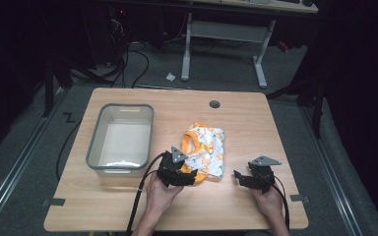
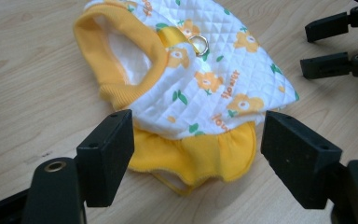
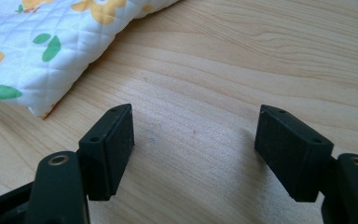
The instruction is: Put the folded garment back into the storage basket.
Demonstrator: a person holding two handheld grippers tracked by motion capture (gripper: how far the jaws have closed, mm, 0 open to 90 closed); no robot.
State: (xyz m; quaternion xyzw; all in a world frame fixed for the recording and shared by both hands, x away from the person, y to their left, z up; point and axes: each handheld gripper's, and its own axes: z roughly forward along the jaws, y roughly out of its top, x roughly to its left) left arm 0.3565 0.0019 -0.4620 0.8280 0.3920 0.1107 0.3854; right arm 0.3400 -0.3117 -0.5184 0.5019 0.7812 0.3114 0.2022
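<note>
A small quilted white garment point(image 1: 205, 149) with orange flowers, yellow trim and a yellow frill lies folded in the middle of the wooden table point(image 1: 246, 123). My left gripper point(image 1: 193, 175) hovers at its near left edge, jaws open. In the left gripper view the garment point(image 2: 200, 79) lies just beyond the open jaws, its yellow frill point(image 2: 200, 154) nearest them and nothing pinched. My right gripper point(image 1: 237, 177) rests to the garment's right, open over bare wood. In the right gripper view a corner of the garment point(image 3: 42, 51) lies off to the upper left of the gripper point(image 3: 193, 140).
A grey plastic bin point(image 1: 121, 139), with nothing in it, stands on the table's left half. A round cable hole point(image 1: 214, 104) sits near the far edge. In the left gripper view the other gripper's jaws point(image 2: 335, 44) show at the upper right. Desk legs and cables lie beyond the table.
</note>
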